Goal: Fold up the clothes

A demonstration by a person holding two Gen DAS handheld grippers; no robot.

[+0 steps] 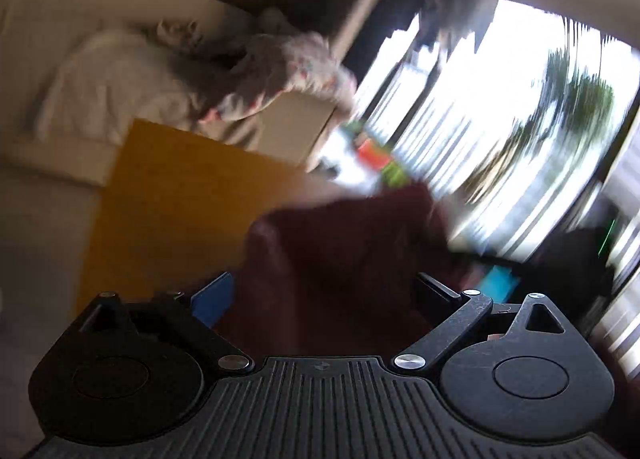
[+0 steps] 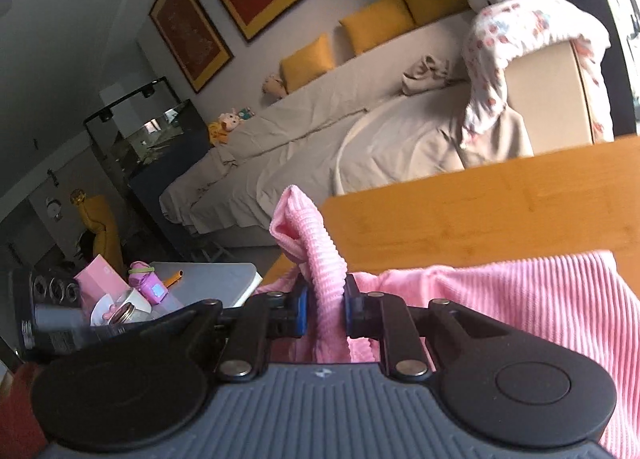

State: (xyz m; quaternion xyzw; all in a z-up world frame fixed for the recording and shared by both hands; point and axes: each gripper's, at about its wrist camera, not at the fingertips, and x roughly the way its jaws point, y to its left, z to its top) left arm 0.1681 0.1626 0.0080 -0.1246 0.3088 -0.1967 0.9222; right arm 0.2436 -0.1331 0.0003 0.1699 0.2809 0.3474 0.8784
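Observation:
In the blurred left wrist view a dark maroon garment [image 1: 340, 243] is bunched on the wooden table [image 1: 180, 187] and fills the space between the fingers of my left gripper [image 1: 324, 291]. Its jaws stand wide apart, and the blue pad [image 1: 212, 299] on the left shows bare beside the cloth. In the right wrist view my right gripper [image 2: 325, 299] is shut on a fold of pink ribbed cloth [image 2: 500, 299]. That fold sticks up between the pads, and the rest spreads rightward over the wooden table [image 2: 480, 211].
Behind the table stands a beige sofa [image 2: 320, 131] with yellow cushions [image 2: 376, 19]. A floral garment [image 2: 508, 31] hangs over its arm. At lower left are a small grey table [image 2: 216, 279] with clutter and a glass tank [image 2: 152, 131]. A bright window [image 1: 500, 99] lies to the right.

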